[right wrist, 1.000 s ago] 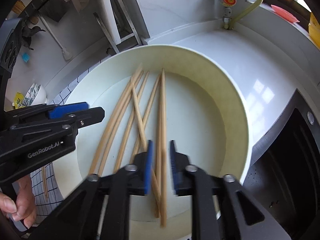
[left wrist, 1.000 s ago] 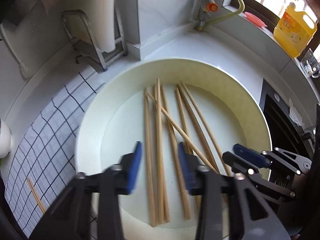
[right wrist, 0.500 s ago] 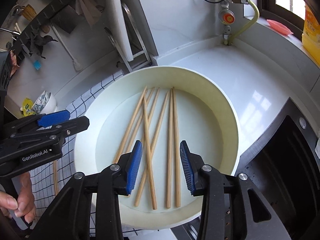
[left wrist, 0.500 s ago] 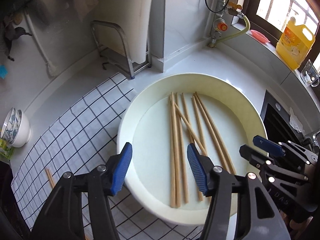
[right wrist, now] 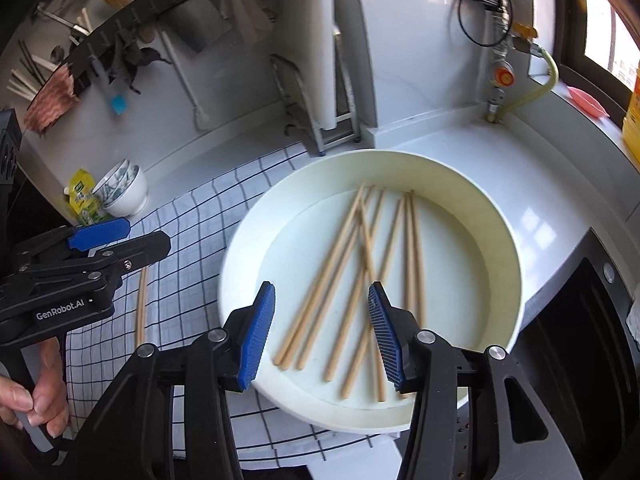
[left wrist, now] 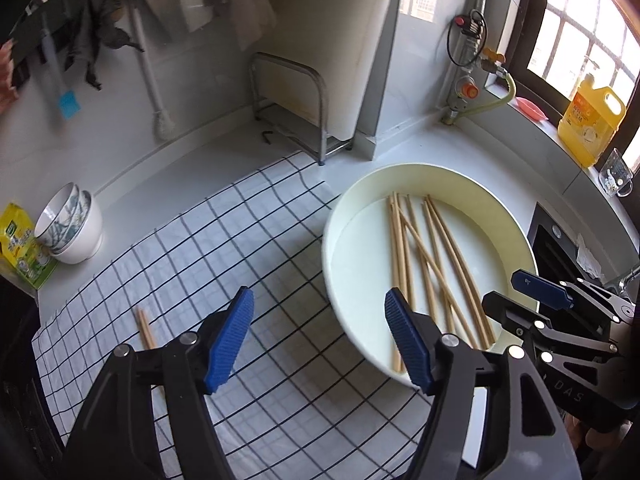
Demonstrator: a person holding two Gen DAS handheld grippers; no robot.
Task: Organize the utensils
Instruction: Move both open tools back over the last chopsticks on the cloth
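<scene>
Hovering high over the scene, left claw (left wrist: 318,334) spread wide and holding nothing, blue ribbed pads (left wrist: 229,340) above the black-and-white checked cloth (left wrist: 224,240) on the white tabletop (left wrist: 188,156). Right claw (right wrist: 322,334) likewise wide and bare, poised over the near rim of the round cream shallow basin (right wrist: 508,248).

Just beyond the pads: one pair of pale wooden chopsticks (left wrist: 145,328) lying alone on the cloth, well apart from the basin. Inside the basin, loose wooden chopsticks (right wrist: 360,272) in a rough fan, several crossing each other. Farther back, stacked white bowls (left wrist: 74,228) near the wall, a metal rack (left wrist: 292,108), a yellow detergent jug (left wrist: 592,120) by the window.

Likely trouble from here: closing on a crossed stick and dragging its neighbour along, or pinching near one end so that the stick pivots and slips out; also clipping the basin rim on the way down and shifting the basin on the cloth. Blur in the right wrist view hints at quick motion, which raises that risk.

Compared with a second ago: both claws raised and pulled back from the basin, right claw opened from nearly closed around sticks to wide, sticks left in the basin, far more cloth in sight.
</scene>
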